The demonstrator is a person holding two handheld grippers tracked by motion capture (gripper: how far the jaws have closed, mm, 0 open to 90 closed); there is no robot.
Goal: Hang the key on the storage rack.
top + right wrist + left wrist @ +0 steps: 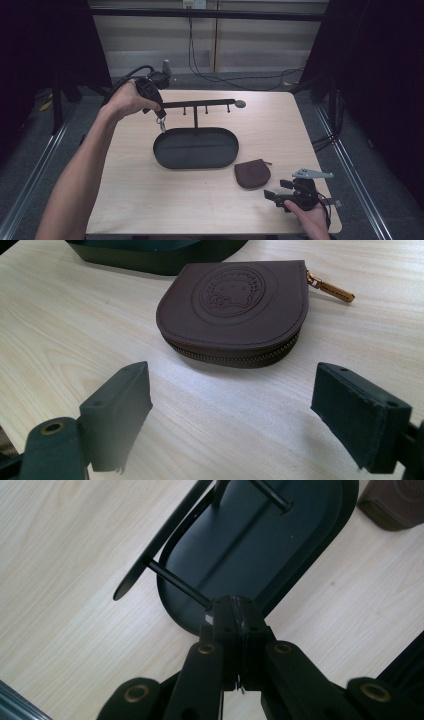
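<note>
High view first: the left gripper point(159, 114) hangs over the table's far-left part, at about ten o'clock from the tray, gripped by the person's left hand point(127, 100). Its jaws are pressed together on a small metal key ring point(162, 125), which dangles below the tips, just above the tray's rim and beside the left end of the rack's bar. In the left gripper view the two black jaws meet with no gap, and a sliver of metal point(240, 684) pokes out between them lower down.

Toward five o'clock, near the table's front edge, the right gripper point(276, 192) rests low in the right hand point(314, 215), jaws spread wide and holding nothing. The right gripper view puts the brown coin pouch point(235, 310) ahead of the gap, apart from both pads.

That pouch is rounded, dark brown leather, zipped, with an embossed round emblem and a tan zipper pull point(332, 287). It lies flat just beside the tray's lower right rim.

Count: one black oval tray point(196, 147) with one upright hook rack point(200, 105) carrying three short pegs, one pouch, one key ring, two grippers, one wooden table point(150, 195).
</note>
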